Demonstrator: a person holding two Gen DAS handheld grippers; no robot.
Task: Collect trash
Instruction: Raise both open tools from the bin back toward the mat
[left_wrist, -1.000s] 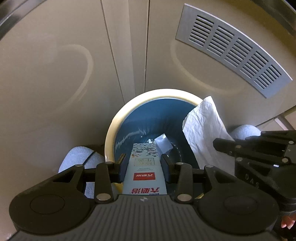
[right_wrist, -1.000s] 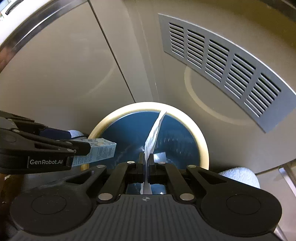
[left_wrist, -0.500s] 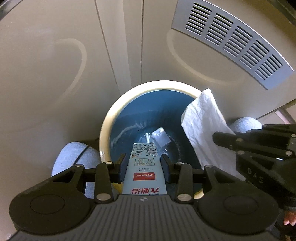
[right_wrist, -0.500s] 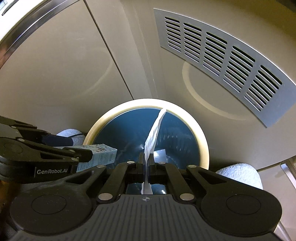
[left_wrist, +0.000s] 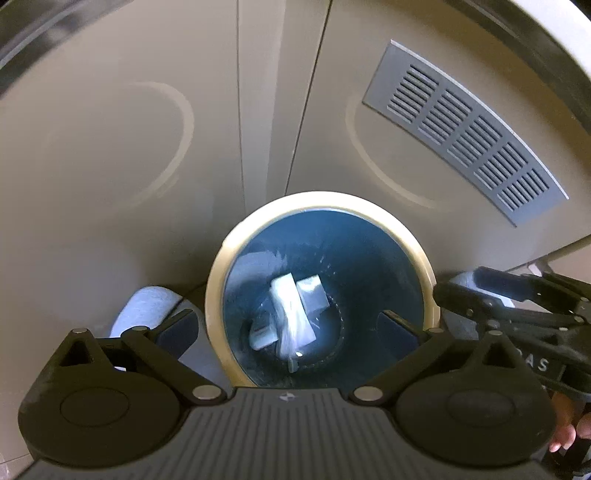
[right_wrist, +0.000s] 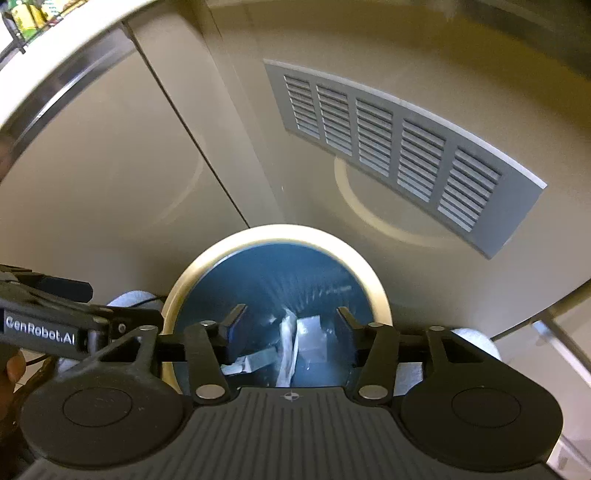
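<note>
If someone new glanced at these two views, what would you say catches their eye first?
Most likely the round bin, cream-rimmed and deep blue inside, centred low in both views, with pale trash lying at its bottom. Next, the left tool and the right tool both hang open and empty above its mouth. Behind, a grey louvred vent sits on the beige cabinet front at upper right.

Probably kitchen, beige cabinet doors (right_wrist: 110, 155), vent grille (right_wrist: 391, 151)
</note>
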